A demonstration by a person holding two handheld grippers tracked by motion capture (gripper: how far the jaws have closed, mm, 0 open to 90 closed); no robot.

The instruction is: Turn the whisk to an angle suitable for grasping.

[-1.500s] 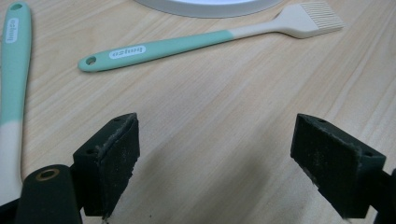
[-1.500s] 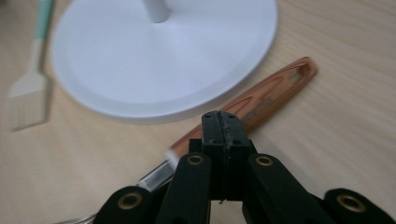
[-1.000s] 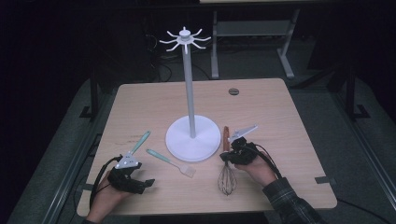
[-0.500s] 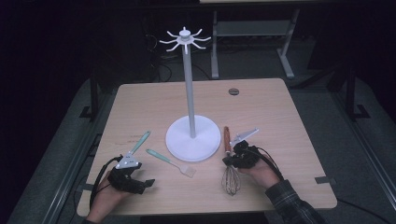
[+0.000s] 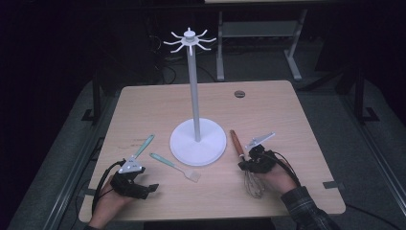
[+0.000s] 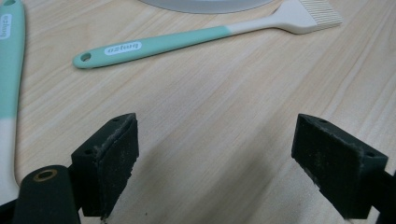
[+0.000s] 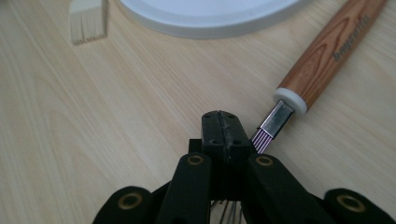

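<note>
Just right of the closed right claw point(image 7: 221, 125): whisk point(image 7: 327, 51).

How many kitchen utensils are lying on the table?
3: a whisk right of the white stand, by the right gripper; a pastry brush left of the stand; a teal-handled utensil farther left.

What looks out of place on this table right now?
The hook stand is bare, while the whisk, the basting brush and a second teal-handled utensil lie flat on the table around its base. Nothing looks spilled or broken.
</note>
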